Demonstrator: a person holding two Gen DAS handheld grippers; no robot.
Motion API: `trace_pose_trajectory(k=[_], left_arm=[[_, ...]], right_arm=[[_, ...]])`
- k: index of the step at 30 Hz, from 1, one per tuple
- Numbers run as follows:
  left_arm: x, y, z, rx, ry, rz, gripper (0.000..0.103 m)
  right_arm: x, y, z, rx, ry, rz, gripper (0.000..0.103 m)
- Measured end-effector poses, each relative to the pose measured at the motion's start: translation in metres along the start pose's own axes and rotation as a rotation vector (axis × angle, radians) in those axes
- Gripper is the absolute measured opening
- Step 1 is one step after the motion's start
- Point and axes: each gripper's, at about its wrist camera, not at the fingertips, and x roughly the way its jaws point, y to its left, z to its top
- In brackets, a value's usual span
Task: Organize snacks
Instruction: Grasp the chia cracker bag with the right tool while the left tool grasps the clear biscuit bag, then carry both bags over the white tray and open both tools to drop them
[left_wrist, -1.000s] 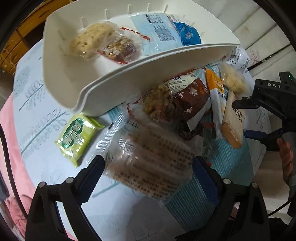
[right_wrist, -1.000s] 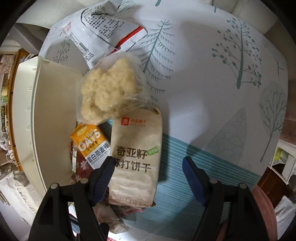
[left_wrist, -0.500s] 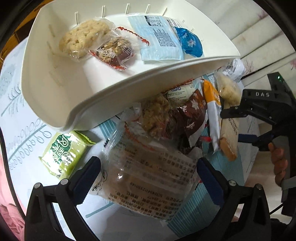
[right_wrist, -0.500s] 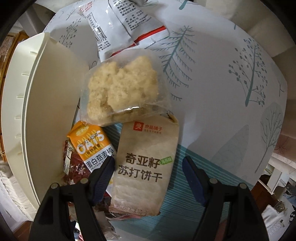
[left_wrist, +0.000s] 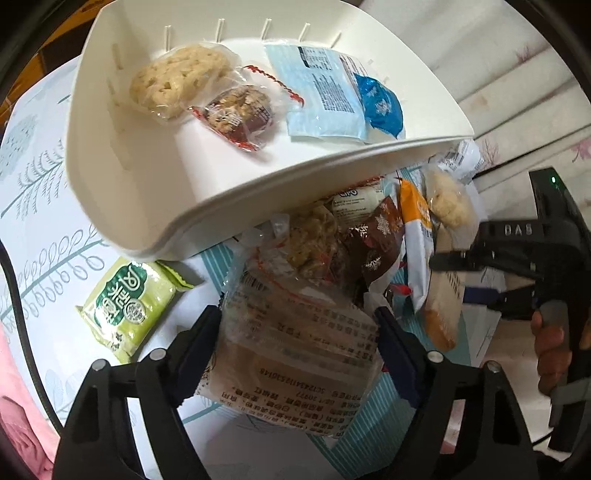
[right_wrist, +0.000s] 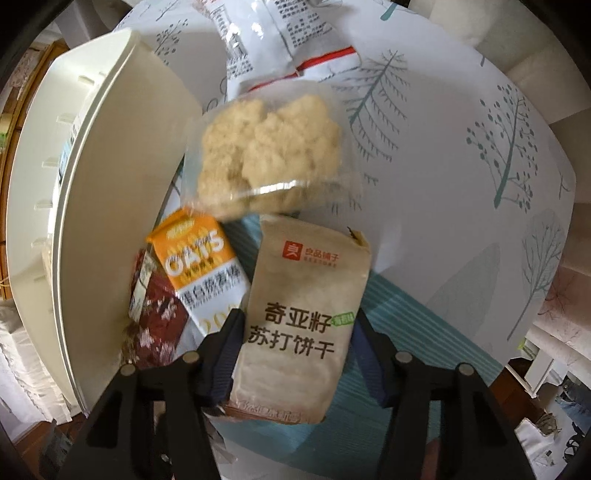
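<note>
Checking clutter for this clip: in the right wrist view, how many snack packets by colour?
Orange oats packet: 1
Beige cracker packet: 1
Clear packet of pale crumbly cake: 1
Dark red packet: 1
White printed packet: 1
Total: 5

The white tray's (left_wrist: 122, 177) near wall covers the upper part of the snack heap behind it, so the packets there show only their lower halves. The clear packet (left_wrist: 295, 354) between the left gripper's (left_wrist: 297, 347) fingers is smeared by motion and its print cannot be read. The tan cracker packet (right_wrist: 303, 317) hides the inner faces of the right gripper's (right_wrist: 299, 343) fingers, and its bottom end sinks behind them. The brown wrapper (right_wrist: 155, 310) is blurred and half under the orange oat bar (right_wrist: 199, 266). The white bag (right_wrist: 277, 40) is cut off at the top edge.
</note>
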Motion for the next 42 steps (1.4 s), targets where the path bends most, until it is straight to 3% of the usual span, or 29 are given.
trace_pose_trajectory(k=[7,24,30,36,42], left_arm=[[-0.015,0.006,-0.012,-0.022,-0.007,-0.002,0.075],[-0.097,0.057,-0.079,-0.323,-0.053,0.059,0.075],[-0.126,0.055,-0.091,-0.402,-0.071,0.076,0.075],[-0.156,0.039,-0.082,-0.453,-0.125,0.113,0.075],[-0.189,0.023,-0.063,-0.535,-0.181,0.15,0.075]], right_arm=[[0.001,0.026,-0.027,-0.081,0.05,-0.008,0.057],[-0.003,0.102,-0.116,-0.427,0.157,0.009,0.057],[0.007,0.125,-0.146,-0.635,0.213,0.034,0.057],[0.003,0.146,-0.168,-0.896,0.277,0.108,0.057],[-0.025,0.174,-0.186,-1.173,0.229,0.203,0.057]])
